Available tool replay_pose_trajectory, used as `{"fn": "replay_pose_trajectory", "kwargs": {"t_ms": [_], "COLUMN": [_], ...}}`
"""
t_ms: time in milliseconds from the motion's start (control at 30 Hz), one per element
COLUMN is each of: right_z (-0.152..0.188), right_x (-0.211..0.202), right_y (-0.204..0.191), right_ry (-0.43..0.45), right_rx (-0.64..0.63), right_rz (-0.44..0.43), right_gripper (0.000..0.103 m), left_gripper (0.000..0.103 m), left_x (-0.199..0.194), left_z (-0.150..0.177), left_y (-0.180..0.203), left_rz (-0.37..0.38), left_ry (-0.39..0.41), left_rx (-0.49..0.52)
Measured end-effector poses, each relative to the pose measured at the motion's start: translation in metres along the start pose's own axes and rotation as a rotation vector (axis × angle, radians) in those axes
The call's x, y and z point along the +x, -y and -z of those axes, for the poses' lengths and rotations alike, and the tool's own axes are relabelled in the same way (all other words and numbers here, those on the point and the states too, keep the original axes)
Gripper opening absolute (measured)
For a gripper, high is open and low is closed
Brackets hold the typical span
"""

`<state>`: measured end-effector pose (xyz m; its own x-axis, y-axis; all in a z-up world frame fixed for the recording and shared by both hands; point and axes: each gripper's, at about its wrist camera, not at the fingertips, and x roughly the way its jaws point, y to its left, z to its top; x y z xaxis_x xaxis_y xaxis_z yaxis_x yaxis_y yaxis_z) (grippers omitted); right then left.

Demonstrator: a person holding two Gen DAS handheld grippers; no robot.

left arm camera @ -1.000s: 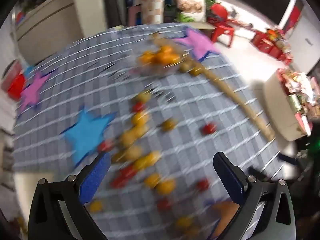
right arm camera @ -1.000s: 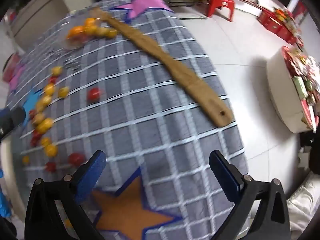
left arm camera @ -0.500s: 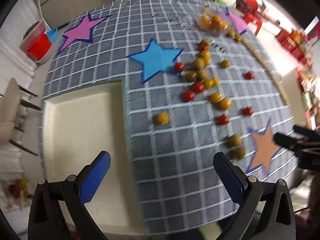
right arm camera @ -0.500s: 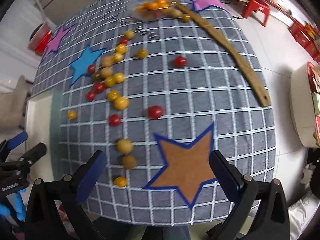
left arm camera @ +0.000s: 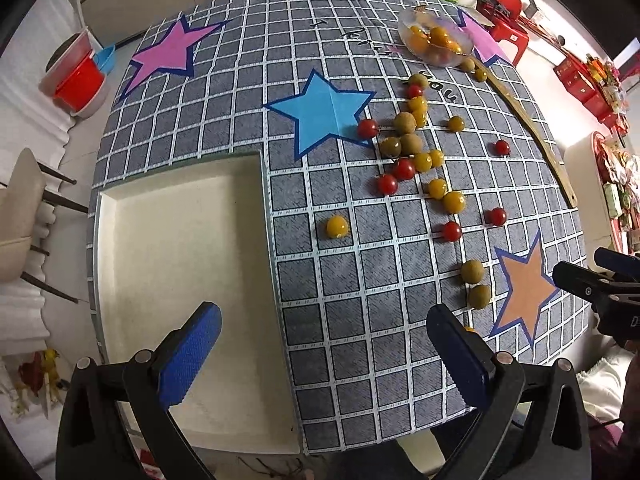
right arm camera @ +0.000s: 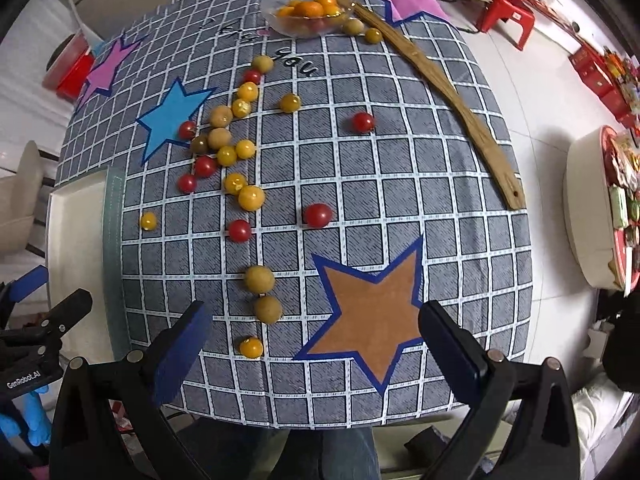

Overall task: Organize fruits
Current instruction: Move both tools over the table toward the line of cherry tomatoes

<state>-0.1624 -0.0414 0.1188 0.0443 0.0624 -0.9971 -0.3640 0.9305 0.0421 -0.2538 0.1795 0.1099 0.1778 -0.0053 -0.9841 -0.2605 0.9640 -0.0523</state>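
While both tools (left arm camera: pixel 320 344) (right arm camera: pixel 312 340) gape wide and empty, fruits (right arm camera: pixel 228 156) strewn over checked tablecloth (right arm camera: pixel 400 160), white-tiled room.

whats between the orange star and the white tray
In the right wrist view, three fruits lie in a line between the orange star and the white tray, on checked cloth.
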Motion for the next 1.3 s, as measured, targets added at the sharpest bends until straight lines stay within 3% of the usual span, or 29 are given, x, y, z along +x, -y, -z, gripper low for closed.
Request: {"fn": "replay_pose_trajectory", "kwargs": {"t_ms": [1300], "right_z": [0.004], "right_x": [0.022], "right_y": [0.008], "right_ry": [-0.072], "right_rx": [0.049], "right_rz": [-0.003], "right_gripper": [0.103], "left_gripper": [0.103], "left_x": [0.015], "left_z": [-0.001], "left_y": [0.012], "left_rz": [-0.004], "left_ry": [-0.041], "left_rx": [0.05]}}
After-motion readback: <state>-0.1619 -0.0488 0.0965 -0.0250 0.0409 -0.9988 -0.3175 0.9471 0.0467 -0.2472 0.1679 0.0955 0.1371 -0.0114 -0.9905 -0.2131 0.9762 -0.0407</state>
